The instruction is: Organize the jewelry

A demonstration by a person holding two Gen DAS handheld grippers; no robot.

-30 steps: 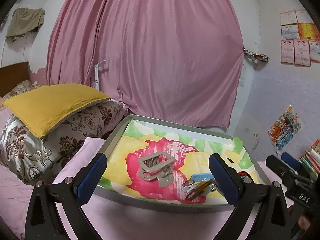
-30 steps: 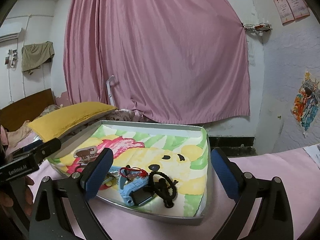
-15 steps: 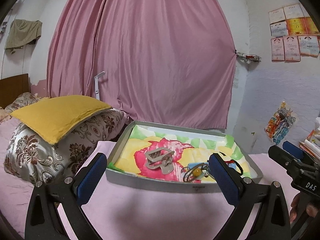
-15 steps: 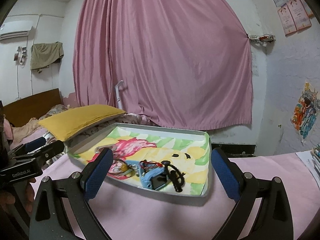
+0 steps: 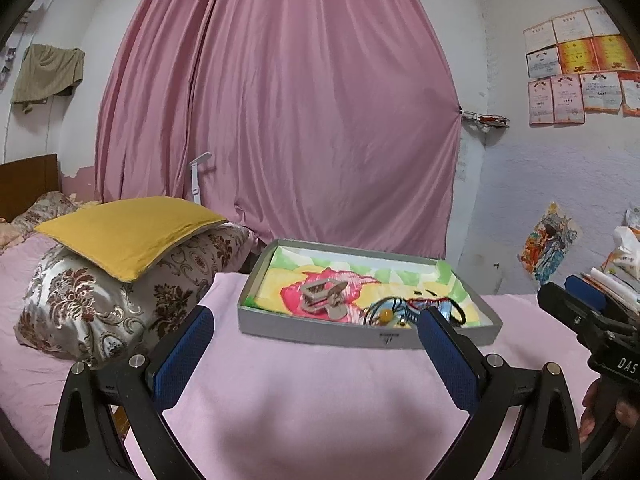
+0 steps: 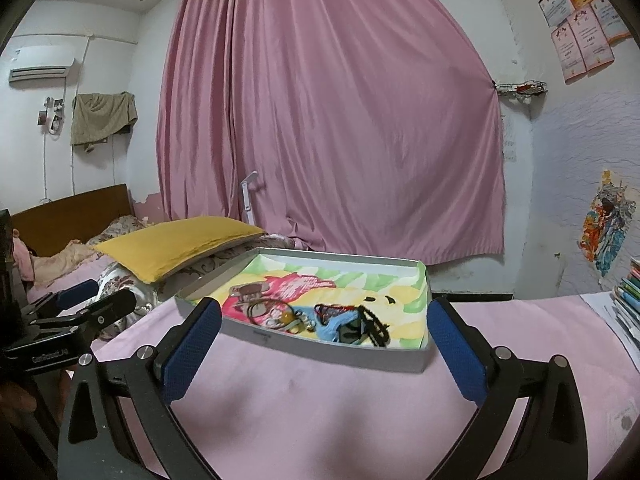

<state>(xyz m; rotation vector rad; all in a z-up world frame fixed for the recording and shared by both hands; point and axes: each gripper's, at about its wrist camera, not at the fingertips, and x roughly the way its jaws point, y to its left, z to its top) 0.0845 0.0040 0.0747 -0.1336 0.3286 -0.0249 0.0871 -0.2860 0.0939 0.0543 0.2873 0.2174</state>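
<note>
A shallow grey tray (image 5: 320, 332) with a bright cartoon lining lies on the pink cloth; it also shows in the right wrist view (image 6: 340, 354). In it lie a beige hair claw (image 5: 322, 294), a ring with an amber bead (image 5: 384, 315), a light blue watch (image 6: 340, 326), a red cord (image 6: 332, 310) and a black beaded bracelet (image 6: 374, 326). My left gripper (image 5: 316, 352) is open and empty, held back from the tray's near wall. My right gripper (image 6: 324, 344) is open and empty, also short of the tray.
A yellow pillow (image 5: 128, 232) on a patterned pillow (image 5: 100, 308) lies left of the tray. A pink curtain (image 5: 288, 120) hangs behind. Stacked books (image 6: 628, 292) sit at the right edge. Pink cloth (image 5: 320, 400) spreads before the tray.
Both grippers have drawn back from the tray and stayed open. The tray now looks smaller and farther away in both views.
</note>
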